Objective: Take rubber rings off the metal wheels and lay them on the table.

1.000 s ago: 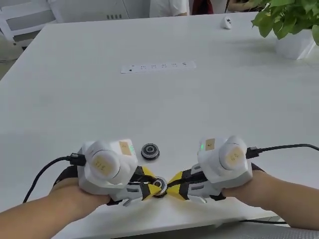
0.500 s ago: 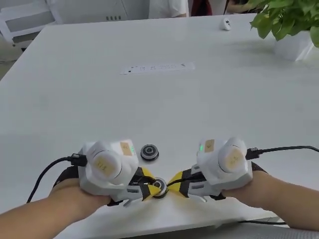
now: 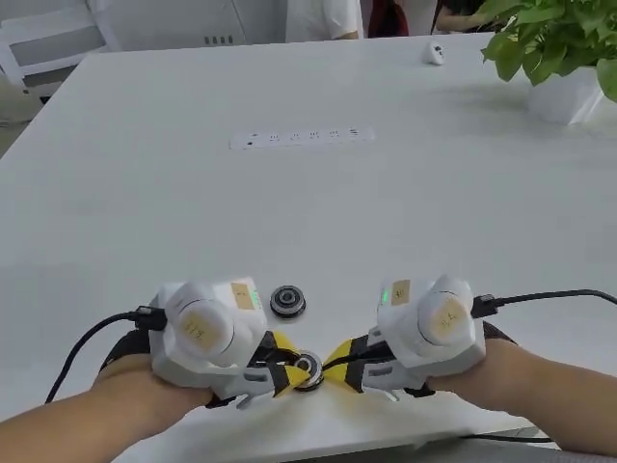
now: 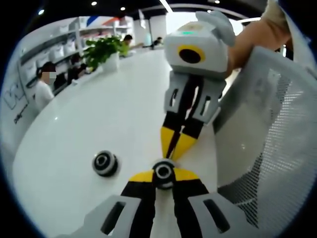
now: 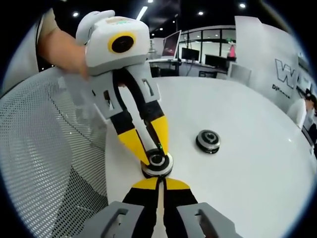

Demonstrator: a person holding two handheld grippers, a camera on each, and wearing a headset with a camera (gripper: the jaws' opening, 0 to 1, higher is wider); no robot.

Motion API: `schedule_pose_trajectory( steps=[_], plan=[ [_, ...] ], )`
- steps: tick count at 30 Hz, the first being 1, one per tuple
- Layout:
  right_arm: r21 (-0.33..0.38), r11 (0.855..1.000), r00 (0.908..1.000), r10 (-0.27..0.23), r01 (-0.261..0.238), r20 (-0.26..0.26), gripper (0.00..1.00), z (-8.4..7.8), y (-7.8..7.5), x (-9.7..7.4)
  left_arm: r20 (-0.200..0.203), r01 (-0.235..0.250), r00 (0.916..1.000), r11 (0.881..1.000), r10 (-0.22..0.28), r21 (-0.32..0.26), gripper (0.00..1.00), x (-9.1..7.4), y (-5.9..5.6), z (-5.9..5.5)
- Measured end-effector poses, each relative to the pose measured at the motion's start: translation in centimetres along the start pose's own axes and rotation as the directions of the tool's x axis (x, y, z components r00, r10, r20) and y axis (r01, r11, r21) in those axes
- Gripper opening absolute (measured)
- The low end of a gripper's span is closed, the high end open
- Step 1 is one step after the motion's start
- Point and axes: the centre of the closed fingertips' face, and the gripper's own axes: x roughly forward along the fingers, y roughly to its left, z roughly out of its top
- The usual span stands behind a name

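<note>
Left gripper (image 3: 292,367): jaws closed on the held wheel (image 3: 308,367), one yellow tip on each side of it; in the left gripper view the wheel (image 4: 163,171) sits squarely between the tips.
Right gripper (image 3: 334,361): fingers pressed close together with only a thin slit between them. The tips touch the near edge of the held wheel; whether they pinch its rubber cannot be told.
Held wheel: at the front edge of the table (image 3: 386,212), between the two grippers, which face each other tip to tip. It has a dark outer band and a bright metal centre. In the right gripper view it (image 5: 157,162) lies just past that gripper's own tips.
Second wheel (image 3: 287,301): lies flat on the table just behind the held one and apart from both grippers, with its dark ring on.
Hands: one bare hand behind each gripper body — the forearms enter from the lower corners.
Cables (image 3: 540,297): one black lead runs from each gripper.
Far table: a white power strip (image 3: 302,138) at mid-table and a potted plant (image 3: 549,34) at the far right corner.
</note>
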Motion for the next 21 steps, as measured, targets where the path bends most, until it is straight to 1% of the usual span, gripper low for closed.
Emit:
schedule_pose_trajectory(
  steps=[4,8,15,21],
  plan=[
    [0.016,1.000,0.9999,0.001,-0.001,0.012,0.01,0.03,-0.20,0.01,-0.001,-0.002,1.0000,1.000,0.002,-0.002,0.12,0.00,-0.02,0.00],
    [0.011,1.000,0.9999,-0.005,0.005,0.016,0.02,0.08,-0.28,-0.03,0.000,-0.002,1.0000,1.000,0.002,-0.003,0.12,0.00,-0.03,0.00],
    [0.074,0.997,0.9997,0.000,-0.002,0.024,0.01,0.04,-0.26,-0.04,-0.001,-0.003,1.0000,1.000,0.003,-0.004,0.12,-0.01,-0.05,0.03],
    [0.099,0.995,0.9994,-0.014,0.011,0.031,0.00,0.10,-0.49,-0.25,-0.005,-0.006,1.0000,1.000,0.006,-0.002,0.12,0.00,-0.05,0.04]
  ],
)
